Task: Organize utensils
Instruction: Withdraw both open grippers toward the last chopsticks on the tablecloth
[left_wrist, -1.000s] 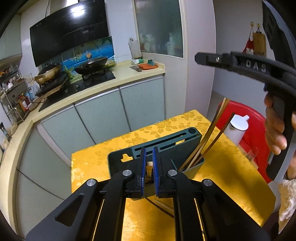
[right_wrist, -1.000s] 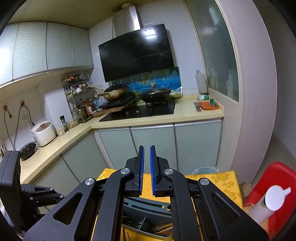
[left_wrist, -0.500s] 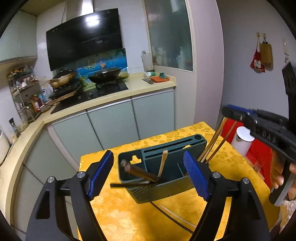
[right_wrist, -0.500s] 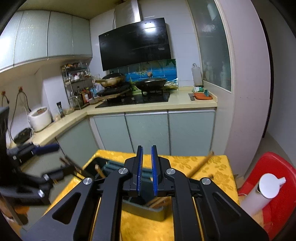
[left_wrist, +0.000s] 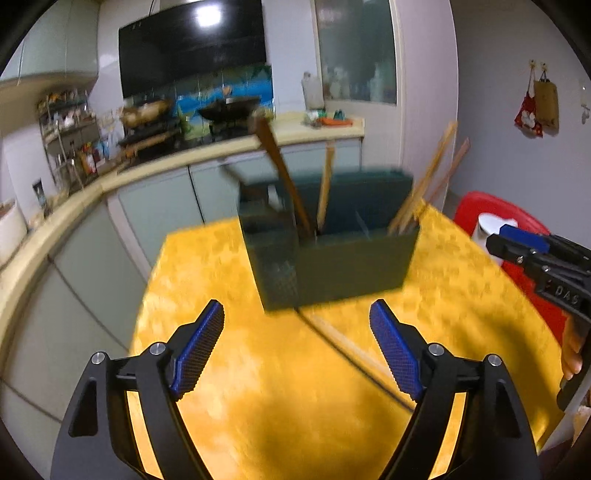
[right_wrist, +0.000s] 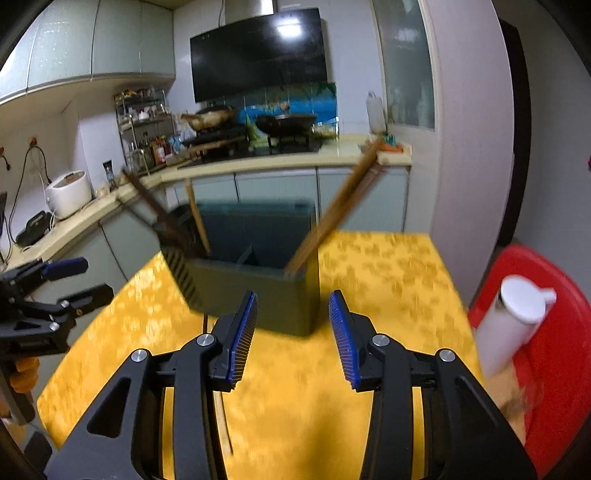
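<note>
On the yellow floral-patterned cloth of the desk (left_wrist: 229, 369), between the wide-spread, empty left tongs (left_wrist: 297, 350), a thin loose chopstick (left_wrist: 354, 350) lies flat, its long axis running from 5 o'clock up to 12, toward the dark green ribbed plastic utensil holder (left_wrist: 347, 266). Both tongs have just been opening; the right tongs (right_wrist: 291, 332) stand part open with nothing between their blue ribbed pads. Wooden chopsticks (right_wrist: 332, 210) lean upright in the holder's right compartment at 12.
</note>
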